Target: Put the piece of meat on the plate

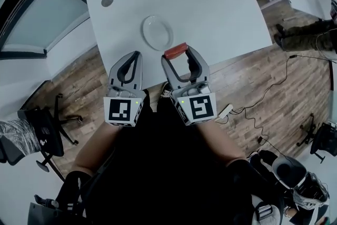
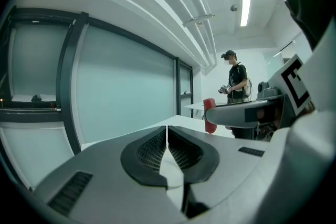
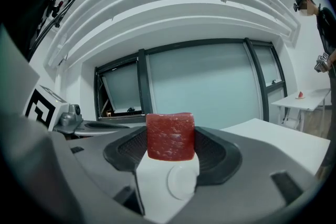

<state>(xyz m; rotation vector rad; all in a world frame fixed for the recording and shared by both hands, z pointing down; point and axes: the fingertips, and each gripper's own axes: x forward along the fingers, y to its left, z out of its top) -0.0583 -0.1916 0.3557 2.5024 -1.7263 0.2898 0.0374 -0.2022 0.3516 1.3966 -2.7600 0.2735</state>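
White tabletop (image 1: 221, 2): right gripper (image 1: 178, 58) clamps a red marbled meat block (image 3: 170, 135), mid-carry; oval white plate (image 1: 157, 32) sits just ahead-left. Next, probably: advance, lower, release. Left gripper (image 1: 132, 58) closed, empty.

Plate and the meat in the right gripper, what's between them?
Only bare table between meat and plate, shown in the head view.

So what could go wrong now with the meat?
The right gripper pinches the piece of meat only at its jaw tips, so it might slip out and drop early. The meat also looks short of the plate, nearer the table edge, so letting go now would likely land it on the table instead.
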